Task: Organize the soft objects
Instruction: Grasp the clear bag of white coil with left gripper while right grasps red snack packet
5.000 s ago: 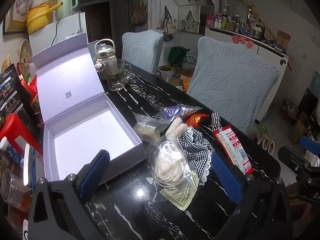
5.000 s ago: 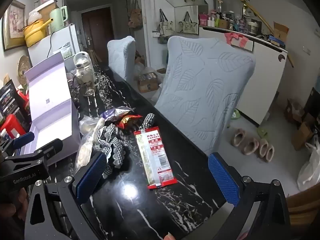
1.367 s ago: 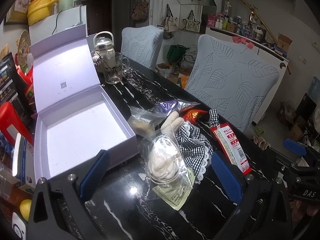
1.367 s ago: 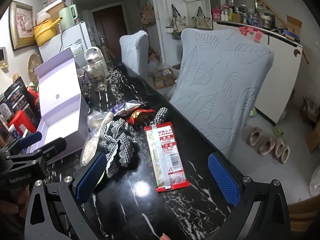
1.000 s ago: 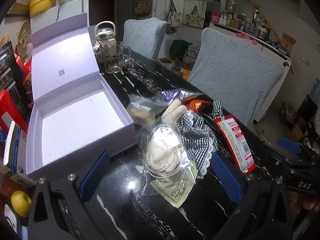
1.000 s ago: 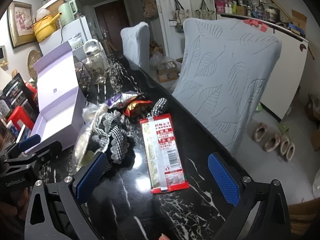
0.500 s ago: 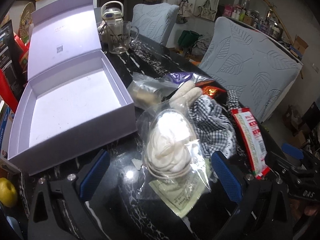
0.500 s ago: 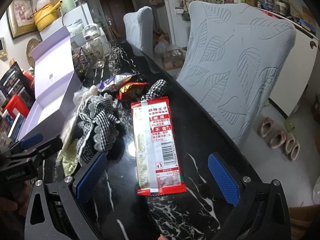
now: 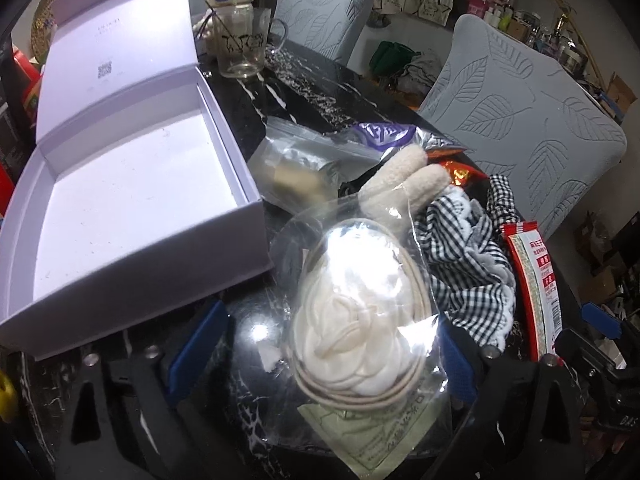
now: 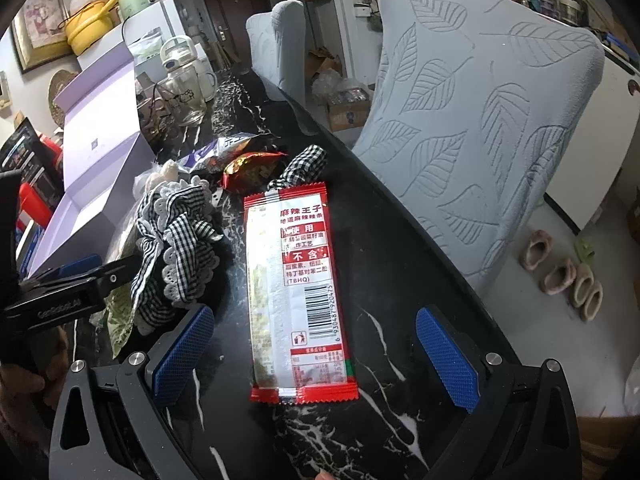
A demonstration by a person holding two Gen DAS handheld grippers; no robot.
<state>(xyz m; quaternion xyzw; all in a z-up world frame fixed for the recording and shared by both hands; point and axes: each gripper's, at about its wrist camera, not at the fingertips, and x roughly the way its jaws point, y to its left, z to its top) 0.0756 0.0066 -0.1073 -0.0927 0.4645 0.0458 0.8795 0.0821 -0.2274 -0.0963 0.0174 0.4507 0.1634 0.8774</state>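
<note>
A clear plastic bag with a white cloth bundle (image 9: 352,320) lies on the black marble table (image 10: 384,264). My left gripper (image 9: 326,354) straddles it; its jaws are closing and the blue pads (image 9: 196,344) stand just off the bag's sides. A black-and-white checked frilly cloth (image 9: 460,272) and a cream plush piece (image 9: 404,184) lie right behind the bag. My right gripper (image 10: 314,354) hangs open over the near end of a red snack packet (image 10: 296,280), which lies flat between its fingers and untouched. The checked cloth (image 10: 176,236) sits left of that packet.
An open lilac box (image 9: 140,280) with its lid up stands left of the pile. A zip bag (image 9: 296,164), a purple wrapper (image 9: 380,134) and a red-orange wrapper (image 10: 252,164) lie behind. A glass mug (image 9: 242,48) stands further back. Covered chairs (image 10: 480,120) line the table's far edge.
Both grippers have sunk toward the table. The left one has closed in on the bagged cloth and its jaws have narrowed. The red packet now fills more of the right wrist view.
</note>
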